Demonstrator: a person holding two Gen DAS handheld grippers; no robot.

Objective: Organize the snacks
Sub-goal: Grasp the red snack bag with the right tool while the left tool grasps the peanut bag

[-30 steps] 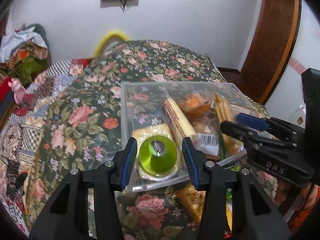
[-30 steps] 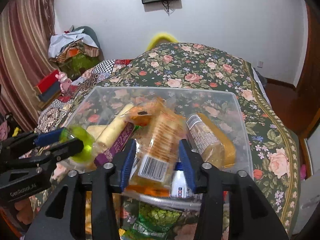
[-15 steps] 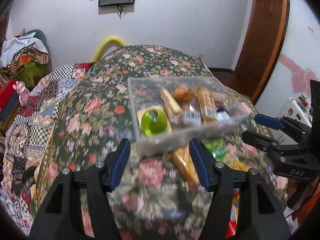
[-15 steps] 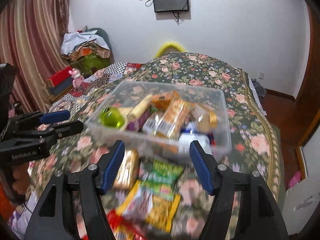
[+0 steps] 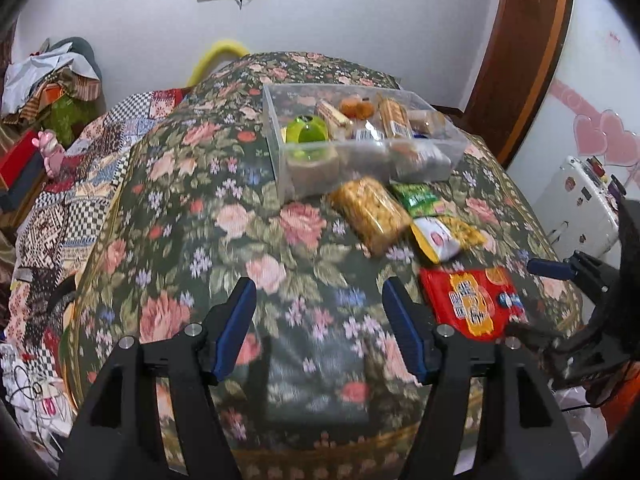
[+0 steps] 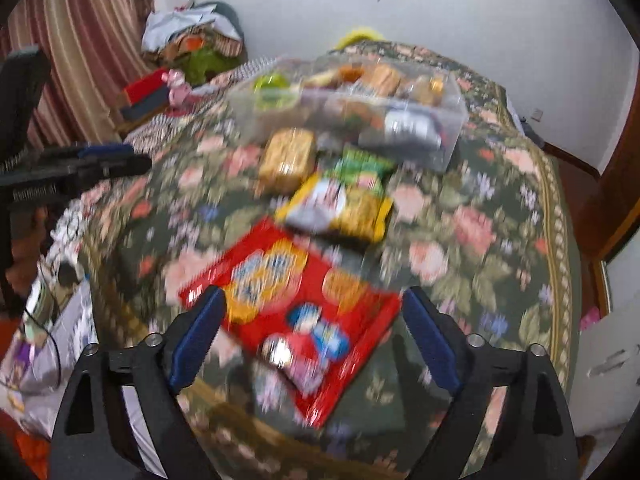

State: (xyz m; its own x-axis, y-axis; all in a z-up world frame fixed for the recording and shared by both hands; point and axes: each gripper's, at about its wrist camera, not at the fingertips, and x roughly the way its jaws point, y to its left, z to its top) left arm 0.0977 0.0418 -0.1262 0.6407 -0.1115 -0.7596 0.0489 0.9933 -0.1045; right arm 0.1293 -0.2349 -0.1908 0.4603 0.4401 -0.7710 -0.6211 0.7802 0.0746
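A clear plastic bin (image 5: pixel 452 156) (image 6: pixel 454 120) holds several snacks, among them a green cup (image 5: pixel 308 132). In front of it on the floral table lie a golden cracker pack (image 5: pixel 370 214) (image 6: pixel 286 158), a green packet (image 5: pixel 418 196) (image 6: pixel 362 166), a yellow-white packet (image 5: pixel 444 236) (image 6: pixel 340 208) and a red bag (image 5: pixel 472 304) (image 6: pixel 288 300). My left gripper (image 5: pixel 318 326) is open and empty over bare cloth. My right gripper (image 6: pixel 314 336) is open and empty just above the red bag; it also shows in the left wrist view (image 5: pixel 556 276).
The floral tablecloth (image 5: pixel 200 208) falls away at the near edge. A patchwork cloth and clutter (image 5: pixel 48 92) lie to the left. A wooden door (image 5: pixel 516 52) and a white appliance (image 5: pixel 580 208) stand to the right. The right wrist view is motion-blurred.
Both grippers have pulled back and away from the bin and opened wider. The loose packets in front of the bin have come into view.
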